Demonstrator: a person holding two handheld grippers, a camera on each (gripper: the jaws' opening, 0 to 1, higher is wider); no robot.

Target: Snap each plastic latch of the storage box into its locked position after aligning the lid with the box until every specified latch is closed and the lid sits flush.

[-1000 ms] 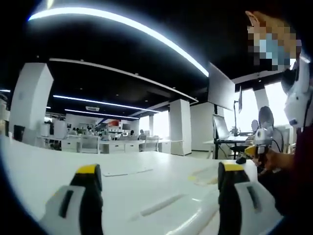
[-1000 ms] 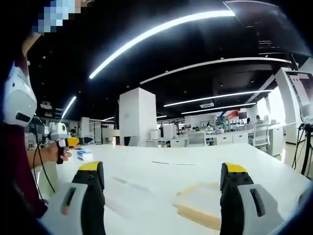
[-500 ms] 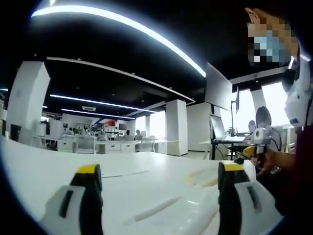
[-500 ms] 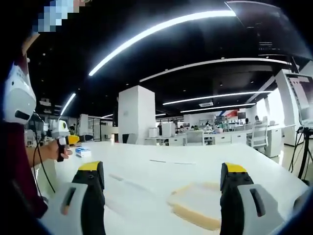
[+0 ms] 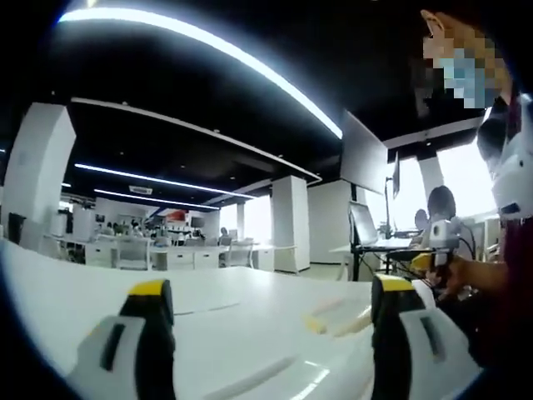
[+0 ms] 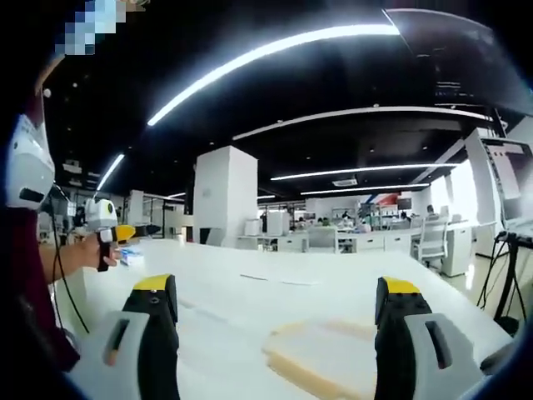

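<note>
L gripper [image 5: 271, 321]: jaws wide apart, nothing between them; held above the white tabletop [image 5: 75, 287], pointing across it.
R gripper [image 6: 279, 321]: jaws wide apart too, holding nothing; also above the tabletop [image 6: 250, 300].
Storage box lid [image 6: 321, 354]: pale, translucent, yellowish edge; lies flat on tabletop, between and just beyond the R jaws. In L gripper view a pale yellowish edge [image 5: 333, 317] shows on tabletop beside the right jaw; prob. same piece, can't tell for sure.
Latches: too blurred to tell open or locked.
Box body: can't make out.
Other gripper, seen from R: white w/ yellow part [image 6: 104, 225], in a hand [image 6: 87, 250], at far left edge of tabletop.
Other gripper, seen from L: [image 5: 441, 242] in a hand [image 5: 454, 271], far right of tabletop.
Small blue-white item [image 6: 129, 254]: on tabletop, next to that hand.
Backgr.: office, white pillar [image 6: 221, 200], ceiling light strips [image 6: 266, 54], desks w/ people far behind tabletop.
</note>
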